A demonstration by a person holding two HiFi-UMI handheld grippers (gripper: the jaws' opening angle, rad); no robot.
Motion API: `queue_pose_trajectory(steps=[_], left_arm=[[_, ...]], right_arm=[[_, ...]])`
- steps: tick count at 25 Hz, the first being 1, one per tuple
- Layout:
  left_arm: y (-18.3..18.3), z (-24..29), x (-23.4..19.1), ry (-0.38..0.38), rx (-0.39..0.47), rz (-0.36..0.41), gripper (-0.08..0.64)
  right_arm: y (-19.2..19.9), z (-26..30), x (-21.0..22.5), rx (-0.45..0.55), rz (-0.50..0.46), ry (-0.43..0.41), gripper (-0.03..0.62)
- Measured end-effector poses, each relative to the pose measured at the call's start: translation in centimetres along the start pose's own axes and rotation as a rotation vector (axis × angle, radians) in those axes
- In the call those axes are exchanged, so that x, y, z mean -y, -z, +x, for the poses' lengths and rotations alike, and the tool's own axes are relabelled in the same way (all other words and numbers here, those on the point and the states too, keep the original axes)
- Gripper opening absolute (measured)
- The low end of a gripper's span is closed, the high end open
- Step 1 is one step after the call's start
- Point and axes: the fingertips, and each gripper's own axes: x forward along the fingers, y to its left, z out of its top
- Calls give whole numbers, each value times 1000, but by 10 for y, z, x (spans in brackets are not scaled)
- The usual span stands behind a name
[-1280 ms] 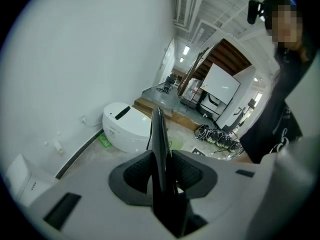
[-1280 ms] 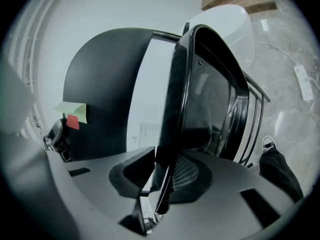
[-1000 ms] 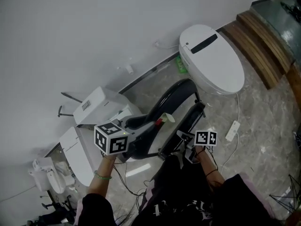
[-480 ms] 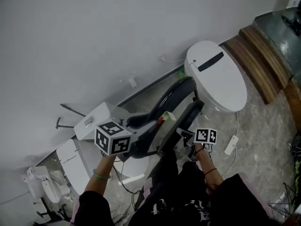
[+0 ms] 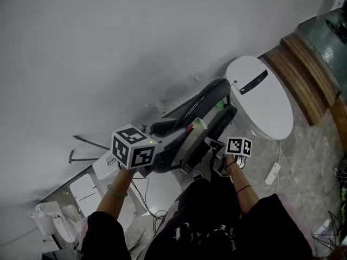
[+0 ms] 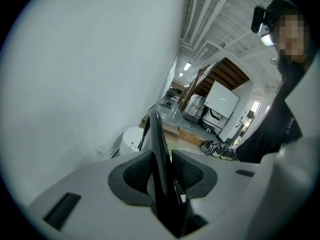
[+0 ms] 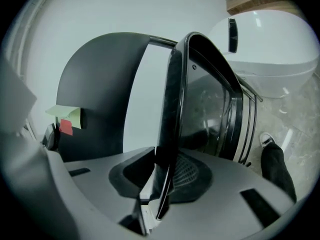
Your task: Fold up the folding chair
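Observation:
The black folding chair (image 5: 209, 99) hangs off the floor between my two grippers, its curved back and its seat (image 5: 223, 119) close together, near the white wall. My left gripper (image 5: 172, 145) is shut on the thin black edge of the chair back (image 6: 161, 149), which runs straight out between its pads (image 6: 137, 176). My right gripper (image 5: 210, 148) is shut on the glossy black rim of the seat (image 7: 172, 109). The back panel (image 7: 100, 94) shows to the left in the right gripper view, with a yellow and red tag (image 7: 67, 119) beside it.
A white toilet (image 5: 260, 96) stands just right of the chair, with a wooden step (image 5: 306, 75) behind it. White fixtures and boxes (image 5: 87, 188) lie at lower left, with cables and a white remote (image 5: 274, 172) on the marble floor. The person's shoe (image 7: 267, 141) shows beneath the seat.
Both grippers have carried the chair across the room toward the wall and a little upward. The white fixtures have slid down and left in view. Both grips are unchanged.

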Motion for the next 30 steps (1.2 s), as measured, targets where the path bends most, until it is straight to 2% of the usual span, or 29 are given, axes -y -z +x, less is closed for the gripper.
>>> queue_pose_trajectory(steps=[4, 9, 14, 19, 25, 30], left_arm=[[-32, 18, -71, -44, -16, -17, 124], [-47, 15, -72, -125, -18, -42, 124], [-68, 19, -140, -193, -16, -100, 124], [-67, 23, -172, -227, -45, -124, 124], [-68, 29, -216, -215, -56, -163, 123], [-83, 37, -247, -183, -72, -159, 124]], right_arm=[[-55, 56, -1, -73, 6, -9, 89], [-72, 61, -11, -129, -13, -33, 89], [-117, 116, -14, -200, -24, -25, 89], [-133, 144, -7, -231, -15, 7, 89], [-151, 177, 3, -212, 9, 52, 89], [-172, 197, 2, -149, 41, 68, 89]])
